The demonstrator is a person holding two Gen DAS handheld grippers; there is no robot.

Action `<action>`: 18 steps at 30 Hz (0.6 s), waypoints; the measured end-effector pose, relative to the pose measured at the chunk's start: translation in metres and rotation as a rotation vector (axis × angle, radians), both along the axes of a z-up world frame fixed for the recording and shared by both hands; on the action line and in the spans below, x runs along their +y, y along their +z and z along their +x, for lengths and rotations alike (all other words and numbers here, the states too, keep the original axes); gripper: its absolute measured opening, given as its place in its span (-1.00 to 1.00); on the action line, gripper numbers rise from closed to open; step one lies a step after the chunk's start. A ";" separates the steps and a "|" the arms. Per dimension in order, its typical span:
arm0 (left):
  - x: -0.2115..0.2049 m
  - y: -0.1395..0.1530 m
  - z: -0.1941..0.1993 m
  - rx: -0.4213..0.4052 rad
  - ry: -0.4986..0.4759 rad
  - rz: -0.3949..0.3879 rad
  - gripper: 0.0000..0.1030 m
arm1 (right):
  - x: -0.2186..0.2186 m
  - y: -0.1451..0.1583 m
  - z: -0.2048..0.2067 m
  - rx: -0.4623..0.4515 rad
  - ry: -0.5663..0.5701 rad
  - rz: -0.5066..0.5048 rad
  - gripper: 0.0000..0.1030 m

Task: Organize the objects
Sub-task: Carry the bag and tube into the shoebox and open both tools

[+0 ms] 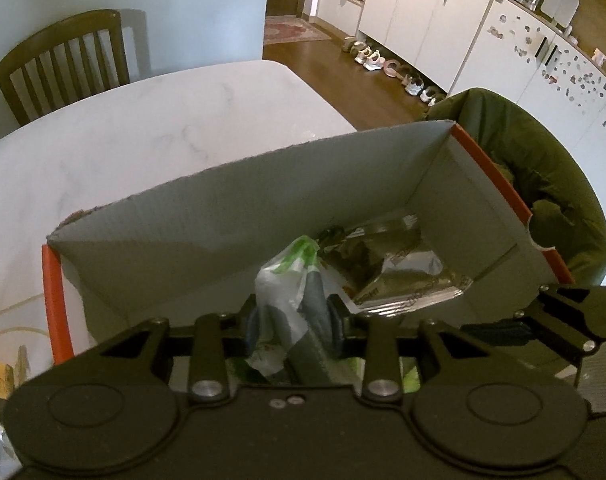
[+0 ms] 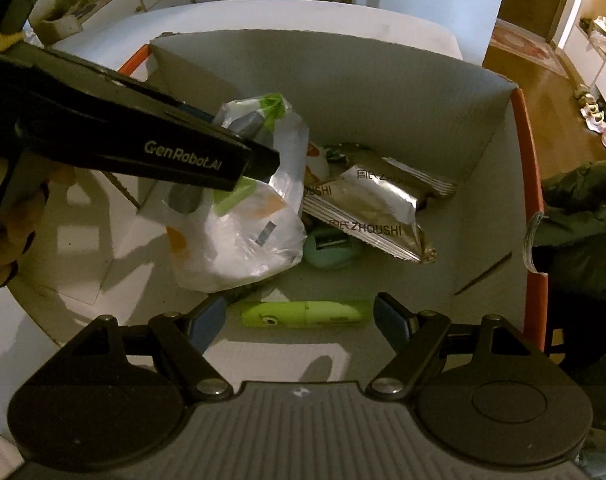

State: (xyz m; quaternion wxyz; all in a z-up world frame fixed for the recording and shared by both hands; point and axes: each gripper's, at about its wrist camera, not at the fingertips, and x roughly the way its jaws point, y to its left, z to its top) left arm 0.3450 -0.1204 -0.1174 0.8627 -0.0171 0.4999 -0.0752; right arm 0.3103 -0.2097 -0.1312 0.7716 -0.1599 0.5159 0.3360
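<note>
An open cardboard box (image 1: 263, 184) with orange edges stands on the white table. My left gripper (image 1: 293, 320) reaches into it, its blue pads shut on the bunched neck of a white and green plastic bag (image 1: 287, 276). In the right wrist view the bag's (image 2: 239, 240) body rests on the box (image 2: 343, 80) floor under the left gripper (image 2: 259, 160). Silver foil packets (image 2: 375, 208) and a teal object (image 2: 331, 248) lie beside it. My right gripper (image 2: 301, 312) stands open low in the box, with a lime green tube (image 2: 307, 315) lying between its fingers and a gap at the left pad.
The marble table (image 1: 143, 128) stretches left and beyond the box. A wooden chair (image 1: 63, 64) stands at its far side. A green jacket (image 1: 543, 152) hangs on a seat right of the box. Shoes (image 1: 383, 64) line the white cabinets. A hand (image 2: 7, 248) holds the left gripper.
</note>
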 end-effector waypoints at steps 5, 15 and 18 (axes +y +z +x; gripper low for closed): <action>0.004 0.002 -0.003 0.001 0.006 -0.019 -0.23 | -0.005 0.004 -0.004 -0.007 -0.022 0.023 0.57; 0.007 0.018 -0.018 -0.037 0.014 -0.031 0.28 | -0.020 0.019 -0.011 -0.051 -0.034 0.079 0.57; 0.007 0.025 -0.022 -0.045 0.023 -0.046 0.29 | -0.029 0.029 -0.018 -0.060 -0.055 0.112 0.57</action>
